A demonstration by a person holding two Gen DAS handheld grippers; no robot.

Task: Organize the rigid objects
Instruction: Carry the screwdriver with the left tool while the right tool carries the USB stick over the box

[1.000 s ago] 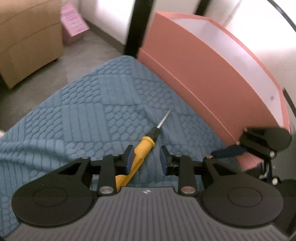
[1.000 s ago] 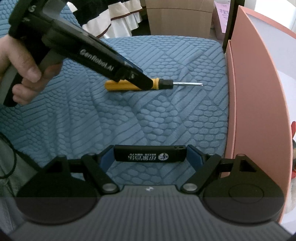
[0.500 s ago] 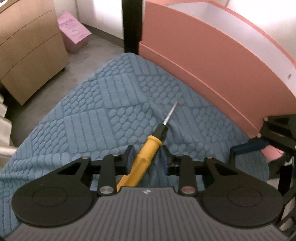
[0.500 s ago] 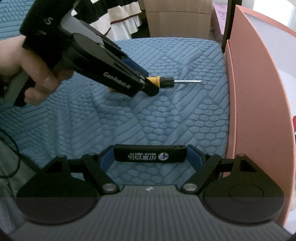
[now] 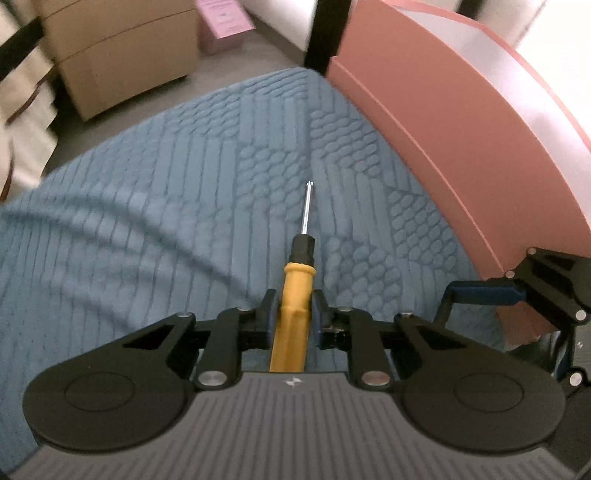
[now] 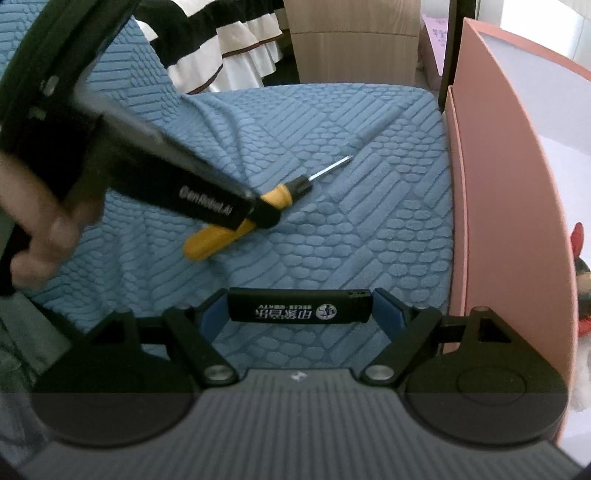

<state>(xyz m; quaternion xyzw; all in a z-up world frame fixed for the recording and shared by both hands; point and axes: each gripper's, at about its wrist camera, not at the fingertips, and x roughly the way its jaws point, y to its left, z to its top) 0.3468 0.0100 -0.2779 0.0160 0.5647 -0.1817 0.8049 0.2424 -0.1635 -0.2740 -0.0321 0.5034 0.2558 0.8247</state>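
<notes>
My left gripper (image 5: 293,312) is shut on the yellow handle of a screwdriver (image 5: 295,291), whose black collar and metal shaft point away over the blue quilted cover (image 5: 166,206). The right wrist view shows the same screwdriver (image 6: 273,197) held just above the cover by the left gripper (image 6: 264,218). My right gripper (image 6: 299,308) is shut on a black lighter (image 6: 299,310) with white print, held crosswise between the blue pads. The right gripper also shows at the right edge of the left wrist view (image 5: 480,291).
A pink box (image 5: 454,122) with a white inside stands along the right edge of the cover, also in the right wrist view (image 6: 506,192). Tan cardboard boxes (image 5: 122,51) and a pink carton (image 5: 221,22) sit on the floor beyond. A plush toy (image 6: 581,291) is inside the pink box.
My left gripper closed on the screwdriver handle and turned it, so the shaft now points straight ahead and lifts off the cover. The right gripper held still with the lighter.
</notes>
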